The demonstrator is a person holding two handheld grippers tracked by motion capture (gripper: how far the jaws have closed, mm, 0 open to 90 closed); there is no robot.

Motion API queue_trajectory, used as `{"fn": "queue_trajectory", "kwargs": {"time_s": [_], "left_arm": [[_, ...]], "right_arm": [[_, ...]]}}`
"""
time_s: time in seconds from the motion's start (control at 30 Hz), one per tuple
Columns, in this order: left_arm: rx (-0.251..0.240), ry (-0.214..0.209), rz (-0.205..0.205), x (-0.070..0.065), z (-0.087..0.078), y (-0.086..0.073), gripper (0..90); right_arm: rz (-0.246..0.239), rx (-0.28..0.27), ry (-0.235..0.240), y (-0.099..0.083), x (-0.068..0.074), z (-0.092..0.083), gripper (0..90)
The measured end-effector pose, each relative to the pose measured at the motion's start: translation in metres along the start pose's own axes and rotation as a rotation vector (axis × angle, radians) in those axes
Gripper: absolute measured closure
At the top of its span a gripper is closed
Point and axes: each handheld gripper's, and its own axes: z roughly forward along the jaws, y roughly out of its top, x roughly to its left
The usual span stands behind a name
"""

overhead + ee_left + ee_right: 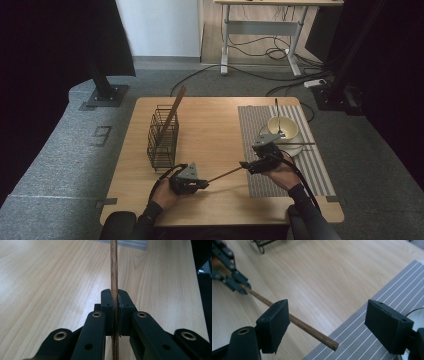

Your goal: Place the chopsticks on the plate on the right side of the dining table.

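A thin brown wooden chopstick (225, 174) hangs level over the table between my two grippers. My left gripper (204, 184) is shut on one end of it; in the left gripper view the pads pinch the chopstick (114, 270) at the jaw tips (114, 296). My right gripper (245, 165) is open at the other end. In the right gripper view the chopstick (307, 327) passes close by the left jaw and its free end lies in the wide gap (328, 320), well clear of the right jaw. The left gripper (230, 277) shows at the upper left there.
A black wire basket (163, 137) stands at the table's left with a wooden stick (172, 112) leaning in it. On the grey striped placemat (260, 170) at the right sit a plate (295, 149) and a pale bowl (283, 127), with another chopstick (300, 144) laid across the plate.
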Motion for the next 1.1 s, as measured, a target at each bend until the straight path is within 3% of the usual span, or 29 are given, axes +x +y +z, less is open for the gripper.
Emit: {"fn": "queue_trajectory", "kwargs": {"time_s": [0.17, 0.4, 0.73, 1.1], "left_arm": [[0.026, -0.018, 0.005, -0.001, 0.003, 0.0, 84.8], [0.033, -0.039, 0.013, -0.001, 0.003, 0.0, 84.8], [0.047, -0.061, 0.032, -0.003, 0.003, 0.001, 84.7], [0.074, -0.067, 0.055, -0.004, 0.005, 0.002, 84.7]], "right_arm": [[-0.021, 0.04, 0.042, -0.005, 0.006, 0.004, 19.6], [-0.086, 0.096, 0.111, -0.008, 0.017, 0.012, 19.3], [-0.184, 0.185, 0.137, -0.011, 0.028, 0.024, 44.2], [-0.275, 0.24, 0.142, -0.014, 0.037, 0.032, 60.3]]}}
